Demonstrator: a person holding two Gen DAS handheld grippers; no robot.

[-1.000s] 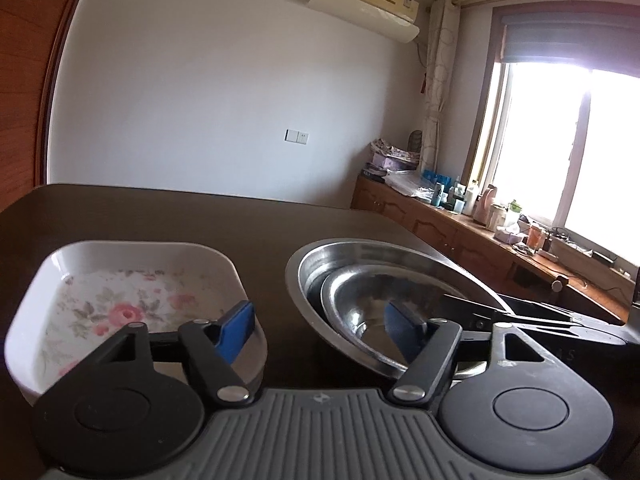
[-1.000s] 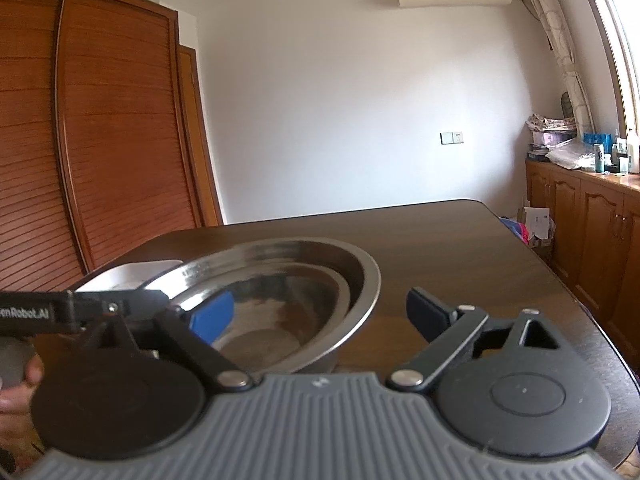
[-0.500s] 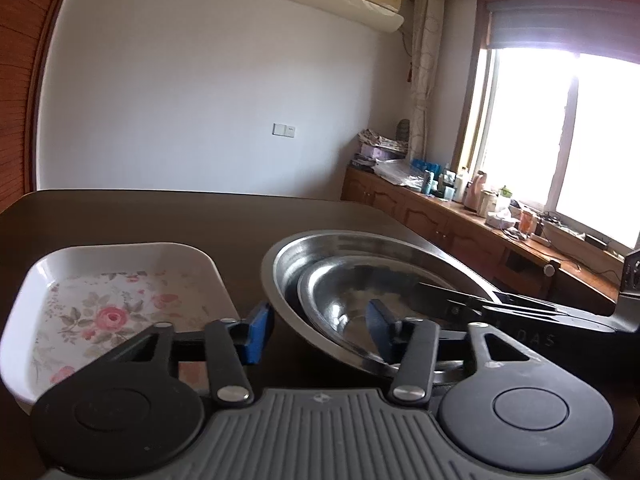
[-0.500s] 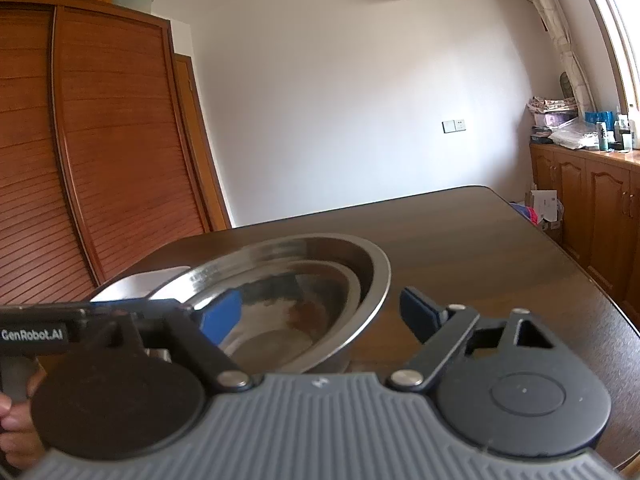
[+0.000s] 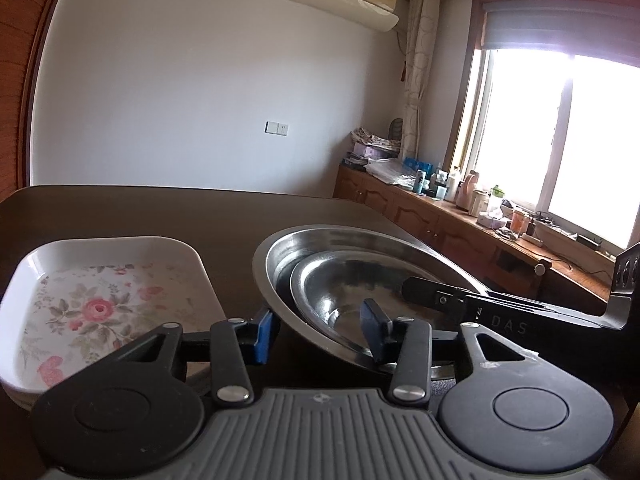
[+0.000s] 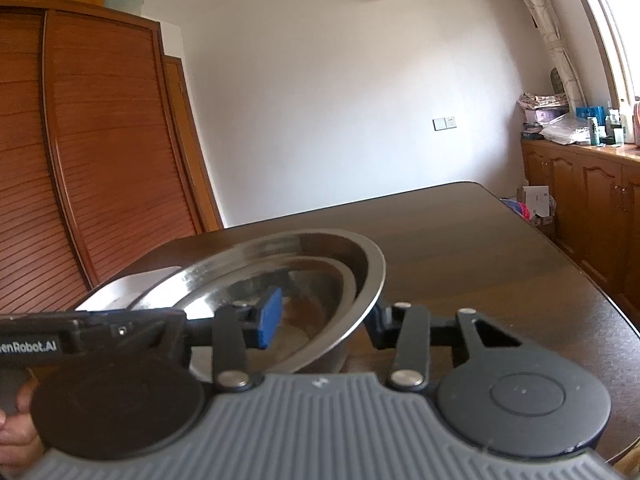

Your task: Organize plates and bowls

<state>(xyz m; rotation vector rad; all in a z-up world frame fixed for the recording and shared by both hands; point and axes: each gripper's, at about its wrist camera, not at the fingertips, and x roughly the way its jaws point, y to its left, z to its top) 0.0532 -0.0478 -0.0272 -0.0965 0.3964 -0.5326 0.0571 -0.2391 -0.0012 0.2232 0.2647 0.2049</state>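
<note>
A large steel bowl (image 5: pixel 320 240) with a smaller steel bowl (image 5: pixel 352 280) nested inside sits on the dark wooden table. My left gripper (image 5: pixel 320 330) straddles the large bowl's near rim, one pad outside and one inside, with a gap still showing. My right gripper (image 6: pixel 324 324) straddles the opposite rim of the same steel bowl (image 6: pixel 352 264), jaws narrowed around it; contact is unclear. A white floral rectangular plate (image 5: pixel 100 280) lies left of the bowls.
The dark table (image 6: pixel 480 240) extends behind the bowls. A wooden wardrobe (image 6: pixel 80 160) stands at the left. A cluttered sideboard (image 5: pixel 460 208) runs under the window at the right. The white plate's edge (image 6: pixel 132 284) shows behind the bowl.
Both grippers moved in onto the big bowl's rim and their jaws narrowed around it. The bowl now looks tilted and closer in both views.
</note>
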